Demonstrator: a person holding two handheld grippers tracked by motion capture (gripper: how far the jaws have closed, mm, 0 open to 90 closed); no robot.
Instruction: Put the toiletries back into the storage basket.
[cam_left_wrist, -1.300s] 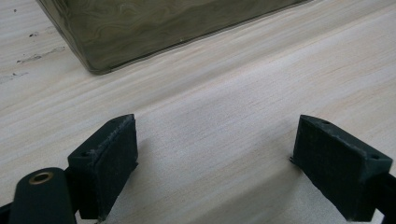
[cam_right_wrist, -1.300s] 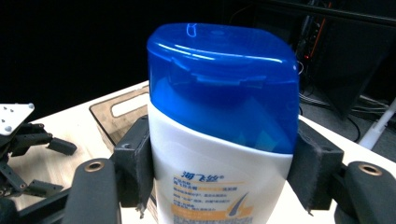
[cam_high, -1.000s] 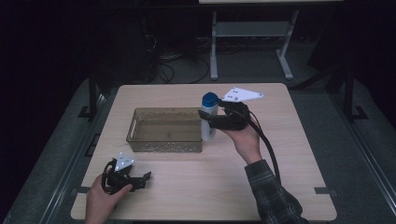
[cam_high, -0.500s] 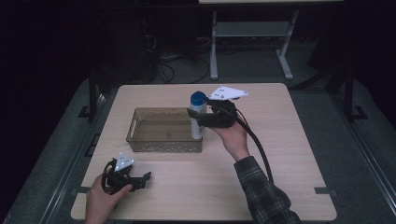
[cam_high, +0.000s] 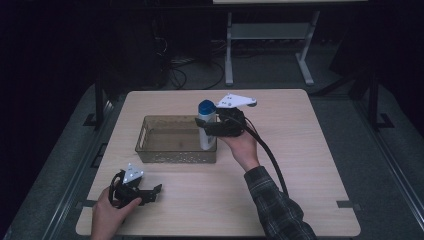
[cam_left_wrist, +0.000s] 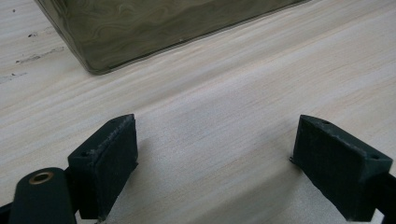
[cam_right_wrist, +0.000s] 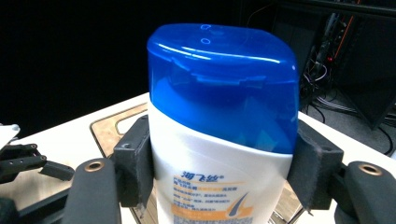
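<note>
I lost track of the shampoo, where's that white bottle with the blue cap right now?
In the high view the bottle stands upright, held in the right gripper, at the right end of the clear bin.

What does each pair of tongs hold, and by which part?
Right tongs grip the white bottle by its body, just under the blue cap. Left tongs hold nothing.

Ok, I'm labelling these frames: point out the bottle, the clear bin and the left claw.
bottle (cam_right_wrist: 219, 93): right gripper view, on its blue cap.
clear bin (cam_high: 175, 155): high view, on its near wall.
left claw (cam_high: 156, 192): high view, between its fingertips.
</note>
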